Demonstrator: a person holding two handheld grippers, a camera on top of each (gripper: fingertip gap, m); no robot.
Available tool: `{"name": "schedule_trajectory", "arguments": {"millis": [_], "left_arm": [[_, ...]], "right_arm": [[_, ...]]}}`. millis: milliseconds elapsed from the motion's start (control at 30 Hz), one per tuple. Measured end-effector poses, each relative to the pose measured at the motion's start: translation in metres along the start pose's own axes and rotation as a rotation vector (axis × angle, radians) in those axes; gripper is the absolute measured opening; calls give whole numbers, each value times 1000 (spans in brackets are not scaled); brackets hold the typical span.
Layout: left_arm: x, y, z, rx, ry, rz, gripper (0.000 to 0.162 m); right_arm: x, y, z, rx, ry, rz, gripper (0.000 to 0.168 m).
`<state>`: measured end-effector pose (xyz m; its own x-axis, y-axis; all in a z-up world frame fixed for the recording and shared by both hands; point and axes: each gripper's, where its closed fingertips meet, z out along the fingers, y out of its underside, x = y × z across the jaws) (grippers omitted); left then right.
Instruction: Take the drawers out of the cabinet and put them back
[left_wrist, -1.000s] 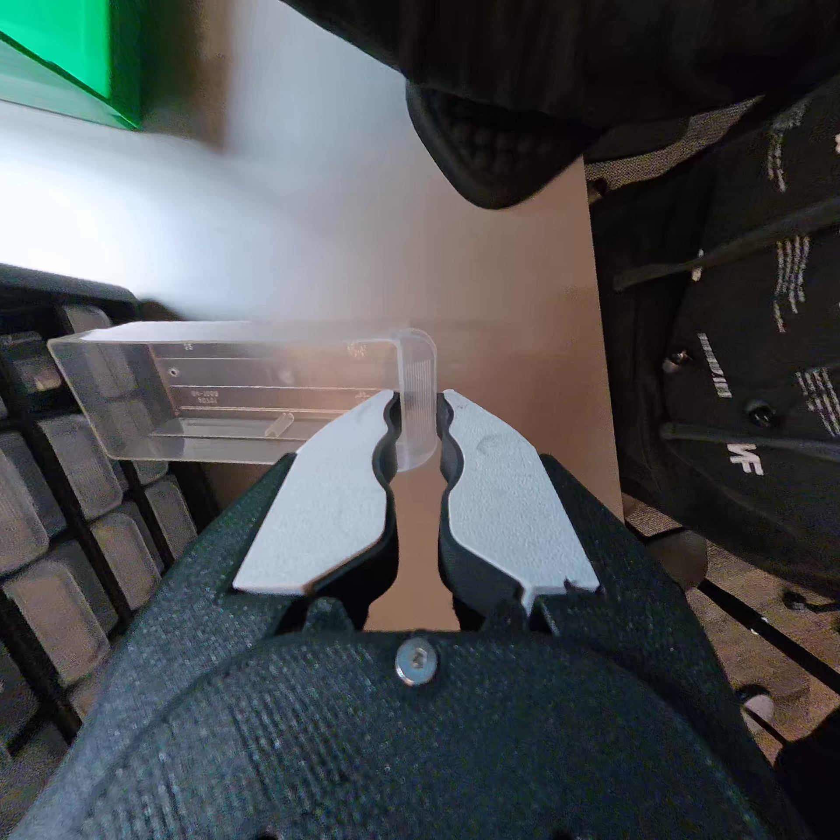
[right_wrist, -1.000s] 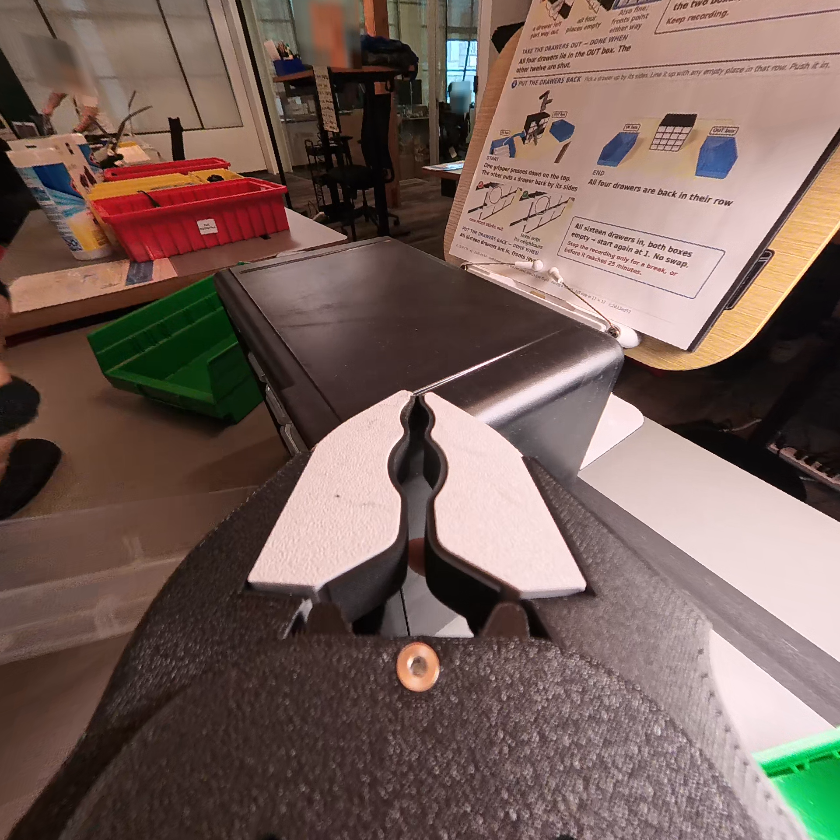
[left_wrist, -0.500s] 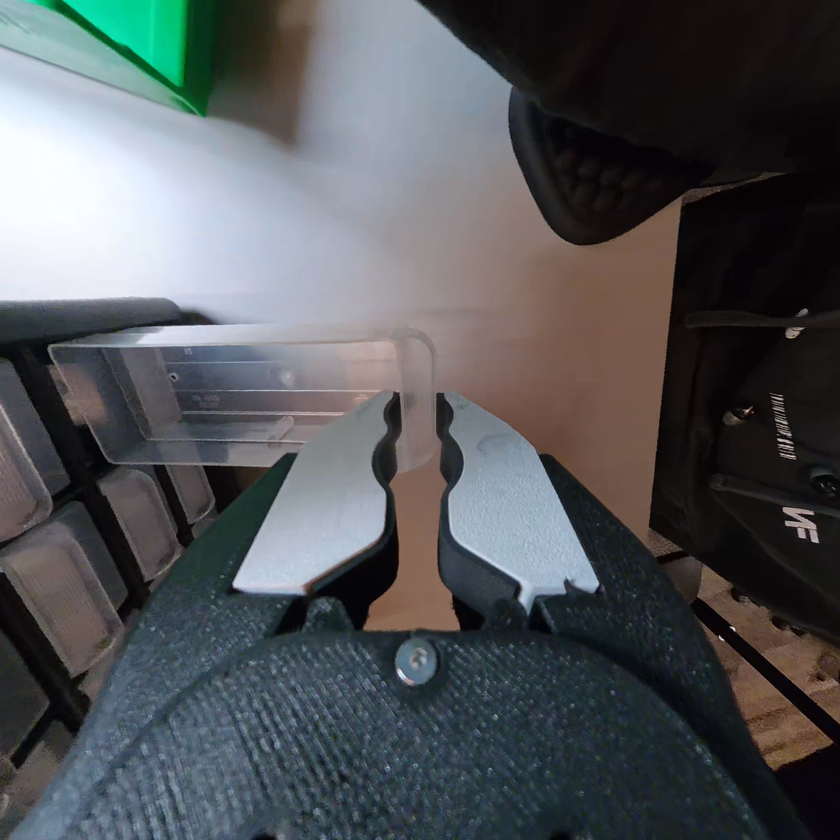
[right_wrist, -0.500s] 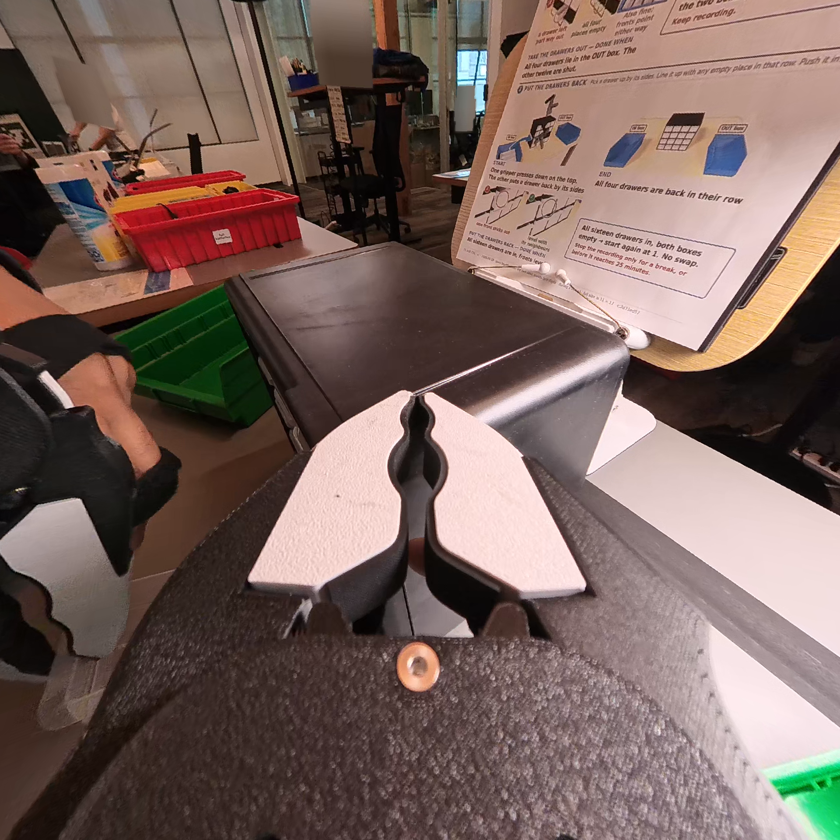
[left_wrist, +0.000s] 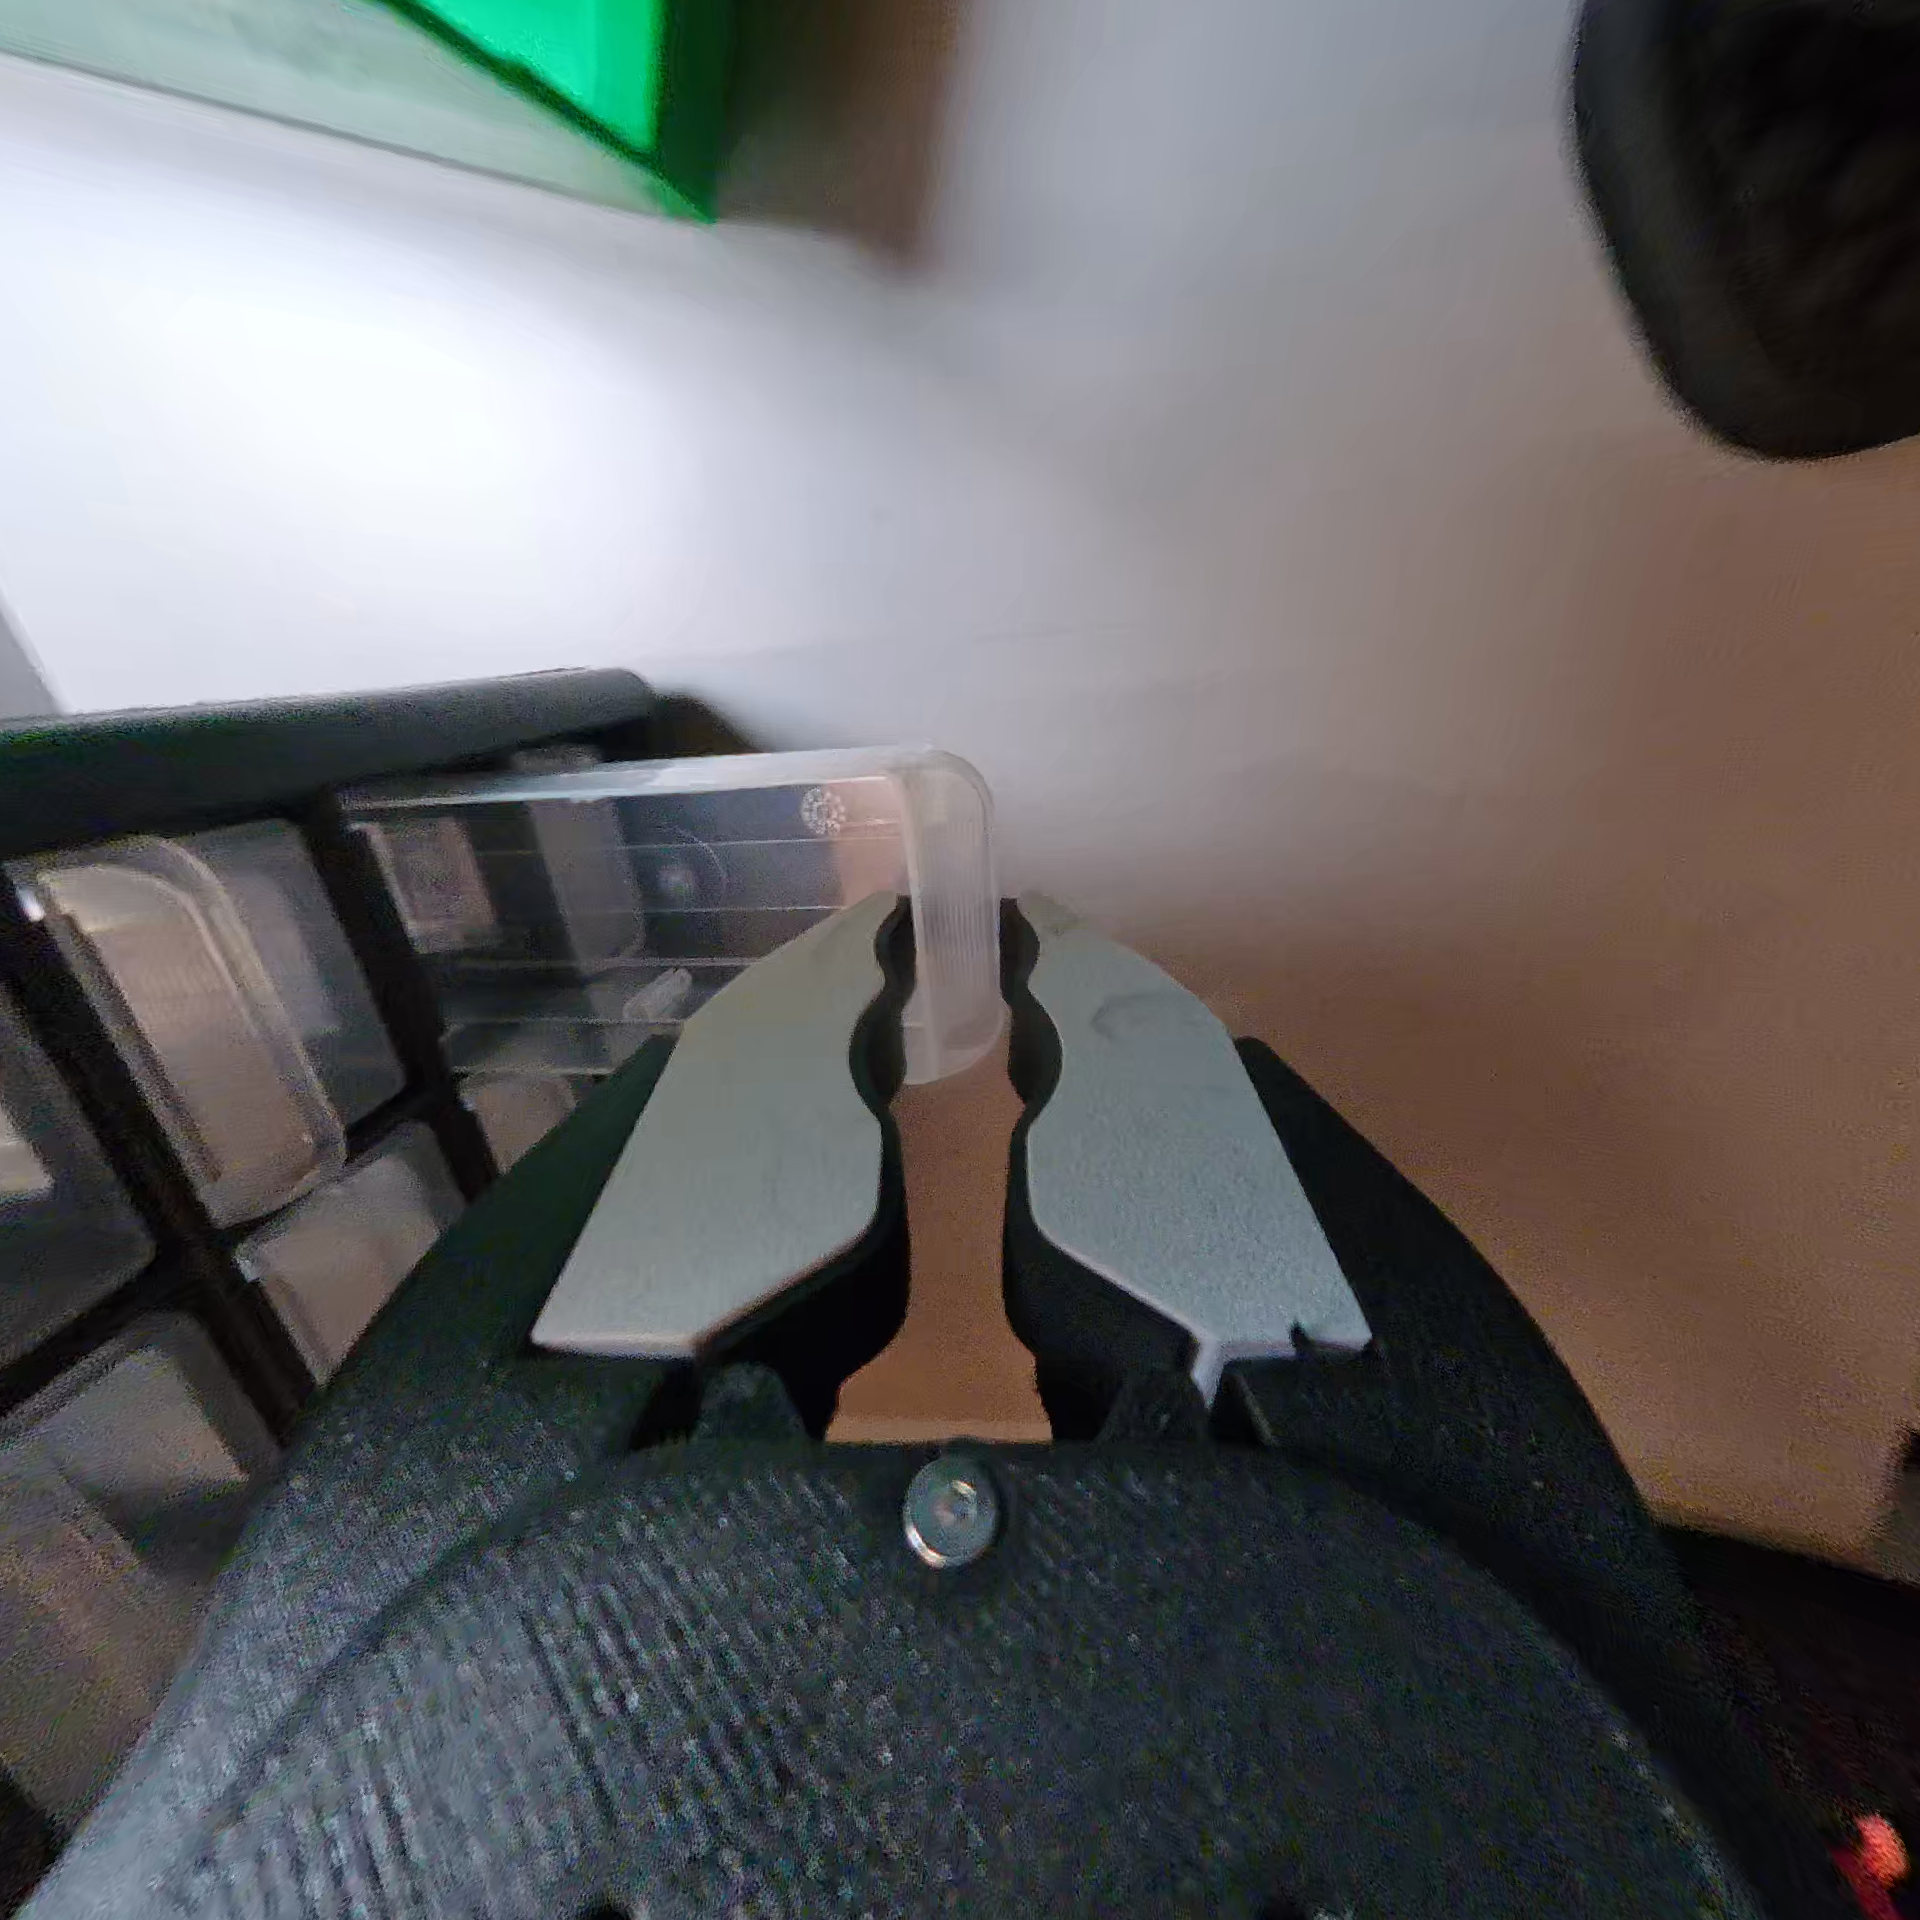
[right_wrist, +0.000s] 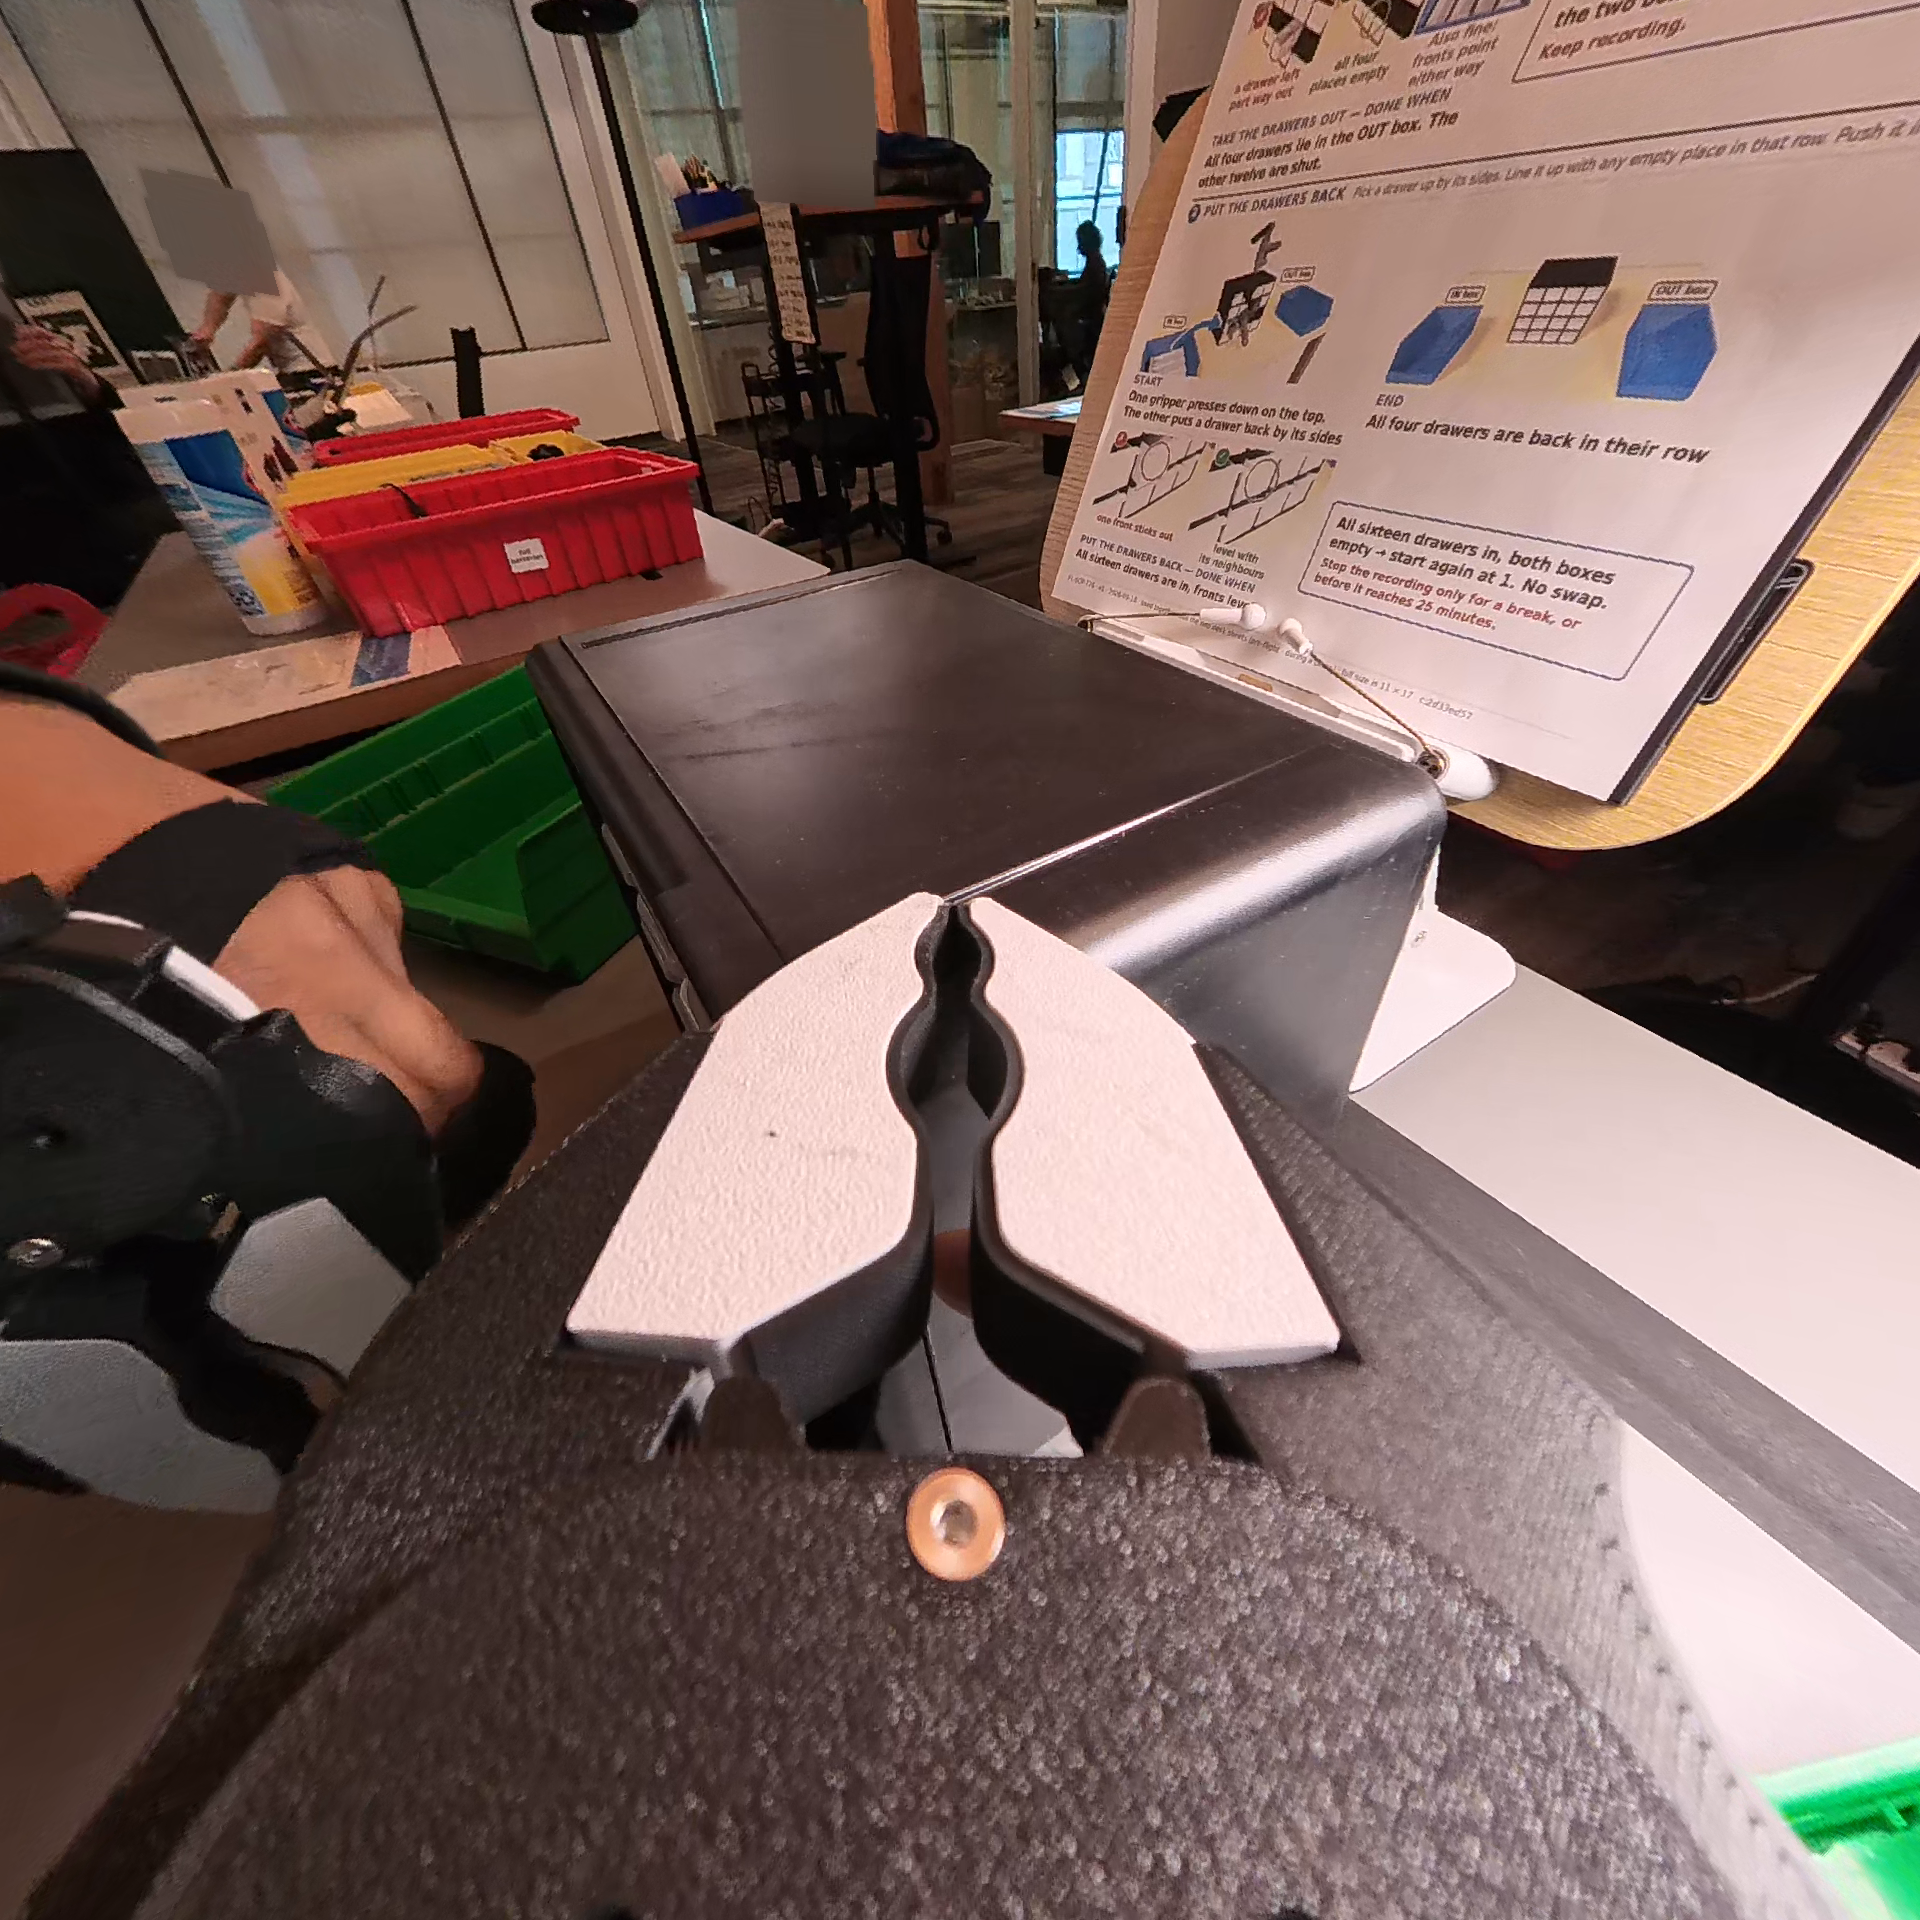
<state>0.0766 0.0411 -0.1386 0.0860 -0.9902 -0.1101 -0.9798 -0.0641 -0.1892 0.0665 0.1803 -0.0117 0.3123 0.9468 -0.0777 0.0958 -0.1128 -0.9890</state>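
Observation:
My left gripper (left_wrist: 948, 914) is shut on the front handle of a clear plastic drawer (left_wrist: 727, 883). The drawer's far end sits partly inside a slot at the edge of the black cabinet (left_wrist: 312, 727), among other clear drawers (left_wrist: 197, 1018). My right gripper (right_wrist: 951, 906) is shut and empty, its tips resting on the front edge of the black cabinet's top (right_wrist: 914, 727). The left gripper (right_wrist: 156, 1195), held by a hand, also shows at the left of the right wrist view, in front of the cabinet.
A green bin (right_wrist: 468, 821) lies left of the cabinet; it also shows in the left wrist view (left_wrist: 582, 83). An instruction board (right_wrist: 1507, 364) leans behind the cabinet. Red and yellow bins (right_wrist: 499, 520) stand on a far table. Another green bin (right_wrist: 1860, 1808) shows bottom right.
My left gripper has carried the clear drawer toward the cabinet, and its far end now enters a slot. The right gripper stays shut on the cabinet top.

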Motion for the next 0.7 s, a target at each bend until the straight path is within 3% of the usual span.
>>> {"name": "schedule_trajectory", "arguments": {"millis": [33, 367, 567, 700], "left_arm": [[-6, 4, 4, -3, -43, 10, 15], [-71, 1, 3, 245, -561, 71, 23], [-77, 7, -7, 449, -871, 106, 28], [-71, 6, -7, 486, -1104, 253, 19]], "right_arm": [[0, 0, 0, 0, 0, 0, 1], [0, 0, 0, 6, -4, 5, 0], [0, 0, 0, 12, -13, 14, 0], [0, 0, 0, 14, -11, 15, 0]]}}
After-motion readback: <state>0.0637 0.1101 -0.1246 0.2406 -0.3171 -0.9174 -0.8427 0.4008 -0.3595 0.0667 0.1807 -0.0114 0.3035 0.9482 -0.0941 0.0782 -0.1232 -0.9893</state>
